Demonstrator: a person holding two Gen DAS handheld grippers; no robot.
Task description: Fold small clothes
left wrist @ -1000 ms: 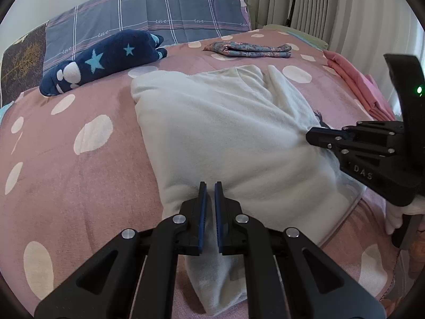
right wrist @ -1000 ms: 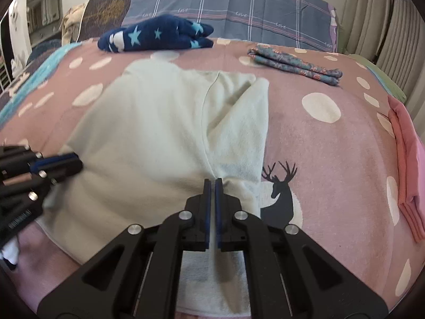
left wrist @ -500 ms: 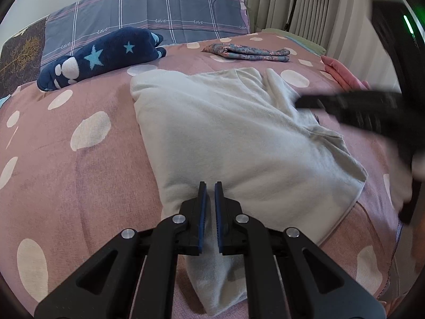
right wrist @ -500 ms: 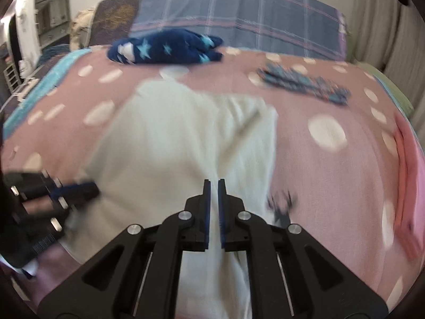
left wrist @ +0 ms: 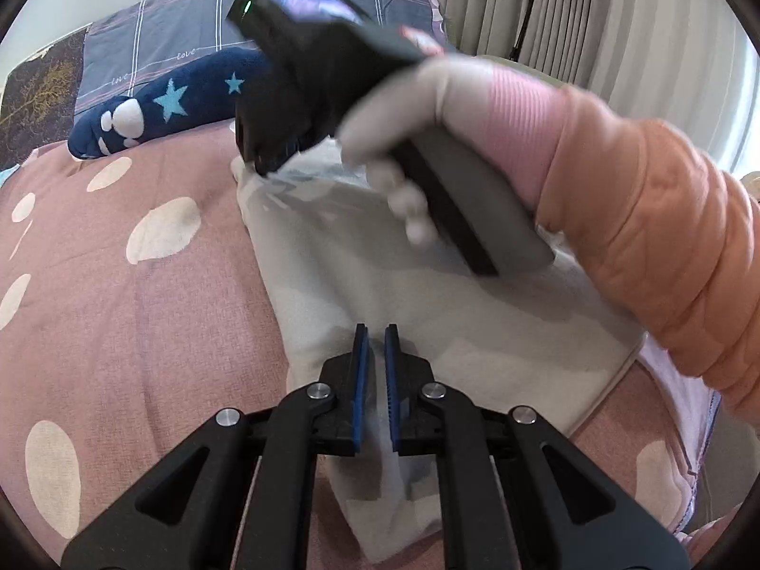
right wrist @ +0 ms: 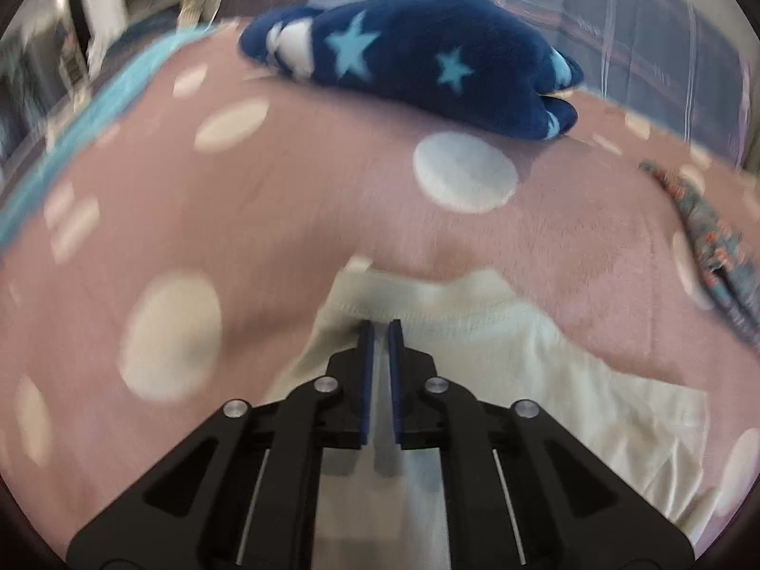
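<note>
A bed is covered by a pink blanket [left wrist: 142, 313] with pale dots, its surface slightly rumpled. A cream garment [left wrist: 427, 323] is spread across the blanket's near middle. At the far side a navy starred plush [right wrist: 418, 61] is laid against a grey plaid pillow [left wrist: 190, 33], and a folded patterned cloth [right wrist: 712, 242] is seen to the right, apart from the garment. Pleated curtains [left wrist: 593, 14] are hung behind the bed, with daylight at the right edge; blurred furniture is glimpsed at the left of the right wrist view.

The left gripper [left wrist: 375, 337] is held almost shut, a fold of the garment's near edge pinched between its pads. The right gripper [right wrist: 380, 330] is nearly closed over the garment's far hem; whether cloth is caught there cannot be told. It is carried by a gloved hand [left wrist: 427, 109] in an orange sleeve [left wrist: 665, 237].
</note>
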